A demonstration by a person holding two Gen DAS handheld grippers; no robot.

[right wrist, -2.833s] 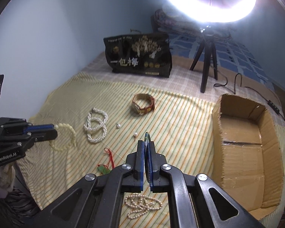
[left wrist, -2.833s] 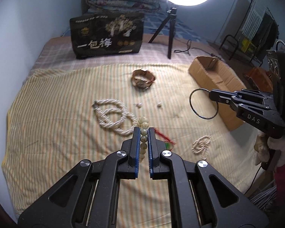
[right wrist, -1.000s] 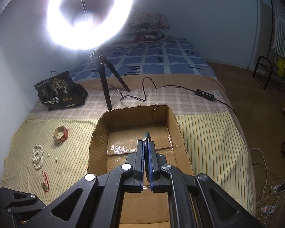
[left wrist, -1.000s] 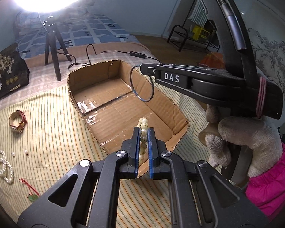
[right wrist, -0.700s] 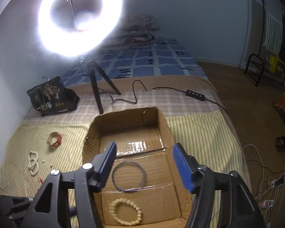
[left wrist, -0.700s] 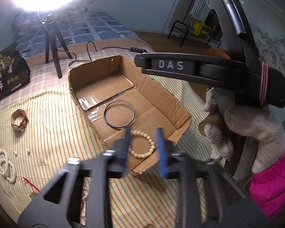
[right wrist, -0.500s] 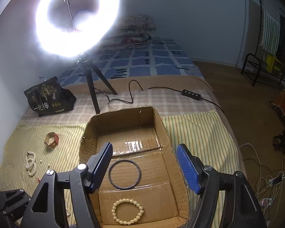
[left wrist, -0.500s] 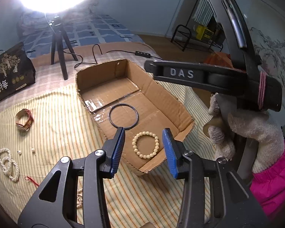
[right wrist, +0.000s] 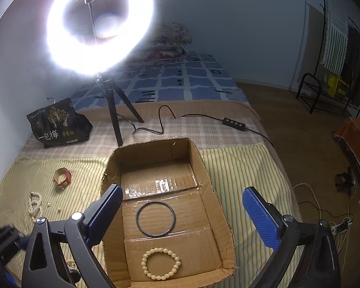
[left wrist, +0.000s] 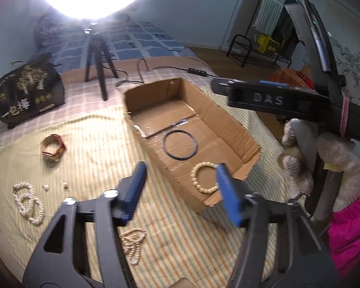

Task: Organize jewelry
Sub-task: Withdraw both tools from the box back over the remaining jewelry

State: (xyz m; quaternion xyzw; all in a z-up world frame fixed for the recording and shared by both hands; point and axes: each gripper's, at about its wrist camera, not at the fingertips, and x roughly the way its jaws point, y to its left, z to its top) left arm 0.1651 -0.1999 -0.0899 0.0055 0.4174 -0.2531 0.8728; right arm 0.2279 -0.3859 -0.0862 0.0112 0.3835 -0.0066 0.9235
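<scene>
the left gripper (left wrist: 181, 190) was seen with its blue pads (left wrist: 135, 187) spread apart and nothing pinched between them; its jaws had just been opening. the right gripper (right wrist: 183, 212) was likewise found spread wide, its blue pads (right wrist: 260, 218) well apart over the cardboard box (right wrist: 211, 182), with nothing gripped, and its jaws too had just been opening. in the left wrist view the right gripper was seen at the far right, held by a gloved hand (left wrist: 324, 158) with a pink sleeve (left wrist: 352, 235) below it. inside the box, on its floor, a cream bead bracelet (right wrist: 160, 263) was seen lying flat at the near end, and a thin dark bangle (right wrist: 155, 218) lay flat just beyond it, the two apart. the box was seen resting on a striped yellow cloth (right wrist: 237, 168) spread over a bed. left of the box, on the cloth, a watch with a red strap (right wrist: 62, 177) was seen, and nearer, a coiled pearl necklace (left wrist: 28, 202) with two loose pearls (left wrist: 55, 186) beside it. a smaller pearl strand (left wrist: 133, 243) was seen on the cloth near the left gripper. farther away, a black printed bag (right wrist: 57, 124) was placed at the far left, and a lit ring light (right wrist: 99, 24) on a tripod (right wrist: 117, 117) stood behind the box, its cable (right wrist: 204, 117) trailing to the right.
</scene>
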